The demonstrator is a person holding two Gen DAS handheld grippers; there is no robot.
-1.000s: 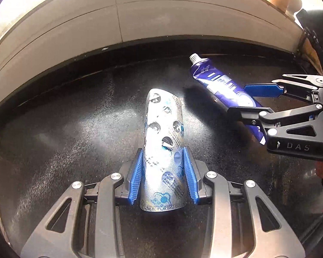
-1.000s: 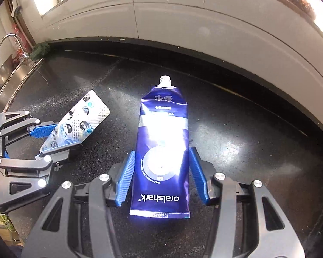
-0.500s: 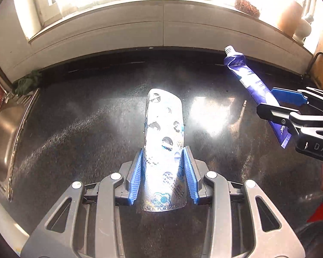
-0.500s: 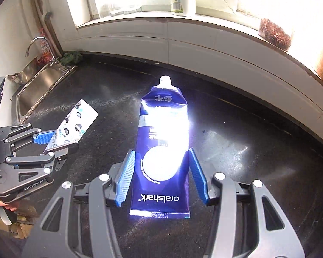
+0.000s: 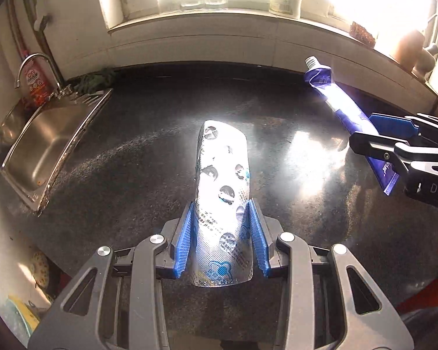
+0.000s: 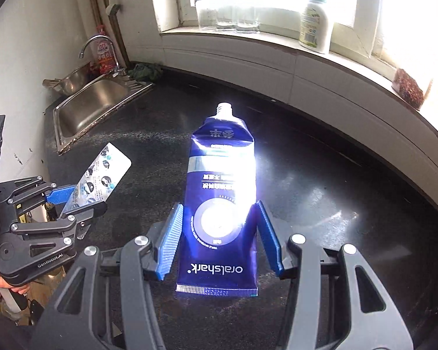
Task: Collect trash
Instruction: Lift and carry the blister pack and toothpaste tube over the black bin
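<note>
Nearest in the left wrist view, the left gripper is clamped on a silver blister pack, its blue pads pressing both long edges, so the pack bows slightly and points away toward the window. In the right wrist view, the right gripper grips a blue toothpaste tube low on its body, crimped end nearest the camera and uncapped nozzle pointing far.

A second ago both items lay on the black countertop with the jaws around them; now both are lifted well clear of it, and the views take in far more of the room. Both pieces of trash are therefore picked up and in the air, and by my judgement the next step is carrying them to a bin, which I cannot make out in either view.

Beyond the grippers the countertop is glossy with glare. At the far left sits a steel sink with a tap and a red bottle beside it. Farthest, a white bottle stands on the bright windowsill.
</note>
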